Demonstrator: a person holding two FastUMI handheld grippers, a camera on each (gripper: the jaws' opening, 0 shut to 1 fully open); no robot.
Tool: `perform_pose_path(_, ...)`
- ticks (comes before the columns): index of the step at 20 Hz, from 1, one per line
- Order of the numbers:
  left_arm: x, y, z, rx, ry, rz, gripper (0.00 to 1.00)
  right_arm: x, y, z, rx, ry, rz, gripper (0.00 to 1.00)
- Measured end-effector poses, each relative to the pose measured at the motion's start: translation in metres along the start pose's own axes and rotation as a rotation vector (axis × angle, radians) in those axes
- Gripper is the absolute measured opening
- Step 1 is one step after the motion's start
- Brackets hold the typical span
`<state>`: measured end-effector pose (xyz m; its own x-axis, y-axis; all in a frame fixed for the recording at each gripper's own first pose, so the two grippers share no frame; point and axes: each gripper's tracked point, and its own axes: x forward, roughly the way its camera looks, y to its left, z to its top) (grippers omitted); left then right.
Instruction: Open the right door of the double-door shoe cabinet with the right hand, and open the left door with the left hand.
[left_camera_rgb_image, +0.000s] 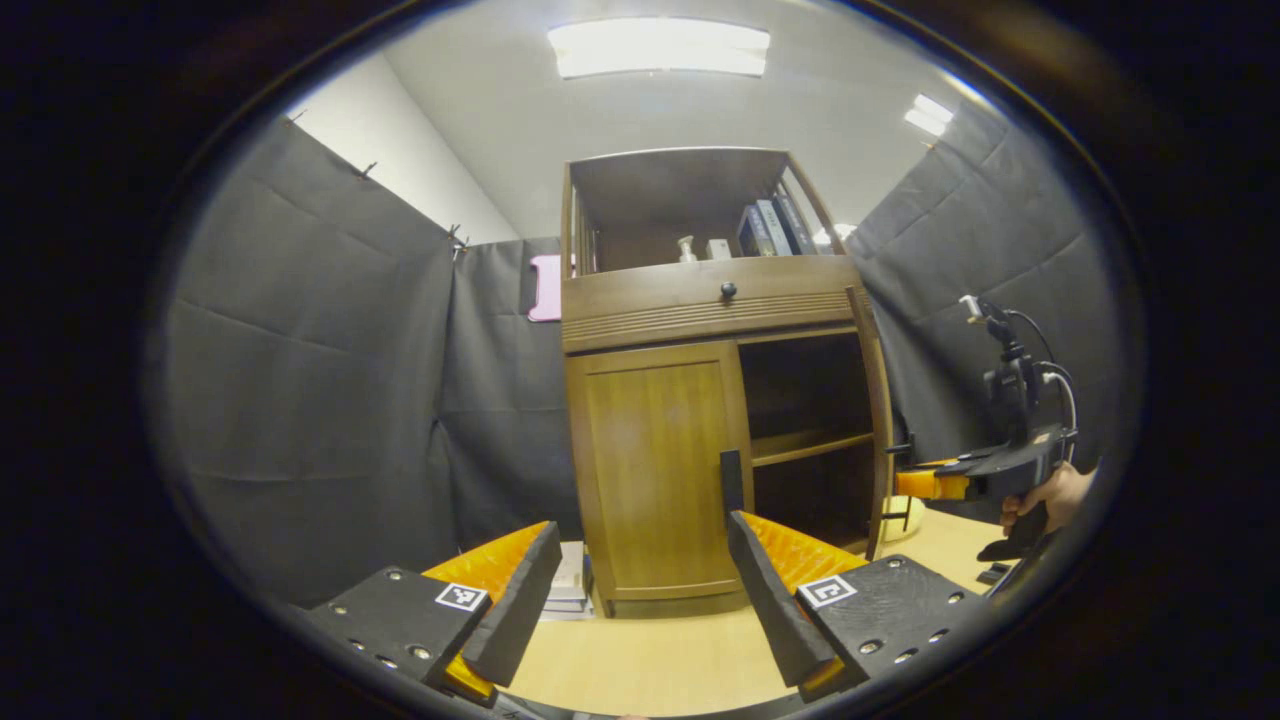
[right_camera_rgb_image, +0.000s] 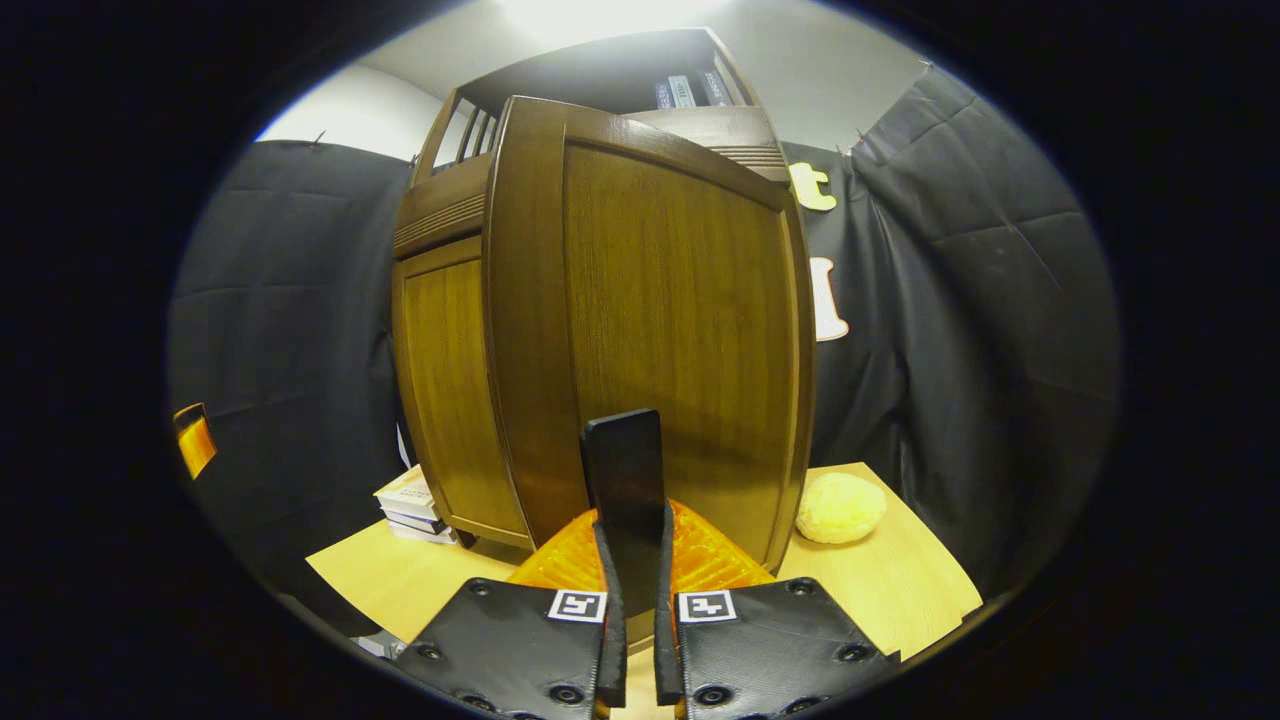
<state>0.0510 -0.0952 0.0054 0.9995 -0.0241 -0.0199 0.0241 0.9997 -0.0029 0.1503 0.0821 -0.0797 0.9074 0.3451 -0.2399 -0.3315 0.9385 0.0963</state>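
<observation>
Dark cloth walls close in the table (left_camera_rgb_image: 690, 660) where the cabinet (left_camera_rgb_image: 700, 300) stands. Its right door (right_camera_rgb_image: 660, 330) is swung wide open, its handle (right_camera_rgb_image: 625, 480) pinched between the right gripper's (right_camera_rgb_image: 633, 610) pressed-together jaws. The left door (left_camera_rgb_image: 655, 470) is shut, and the left gripper (left_camera_rgb_image: 645, 585) hangs in front of it, jaws spread, touching nothing. I'd bring it square onto the left handle (left_camera_rgb_image: 731, 480) at the door's inner edge, close firmly, then pull along the hinge's arc, not straight back.

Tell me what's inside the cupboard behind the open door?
Behind the open right door the cupboard looks dark, with one wooden shelf that seems bare. The bottom part sits behind the left gripper's fingers, and the closed left door covers the other half.
</observation>
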Motion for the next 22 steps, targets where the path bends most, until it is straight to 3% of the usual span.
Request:
perform_pose_path(5,0.005,-0.014,-0.003,-0.004,0.006,-0.031,0.99,-0.017,-0.023,-0.003,0.006,0.002,-0.002,0.12)
perform_pose_path(12,0.006,-0.066,0.003,0.003,-0.002,-0.075,0.99,-0.041,-0.063,-0.009,0.011,-0.008,-0.025,0.12)
perform_pose_path(22,-0.001,-0.11,0.015,0.021,-0.032,-0.083,0.99,-0.071,-0.127,-0.016,0.062,-0.02,-0.075,0.11)
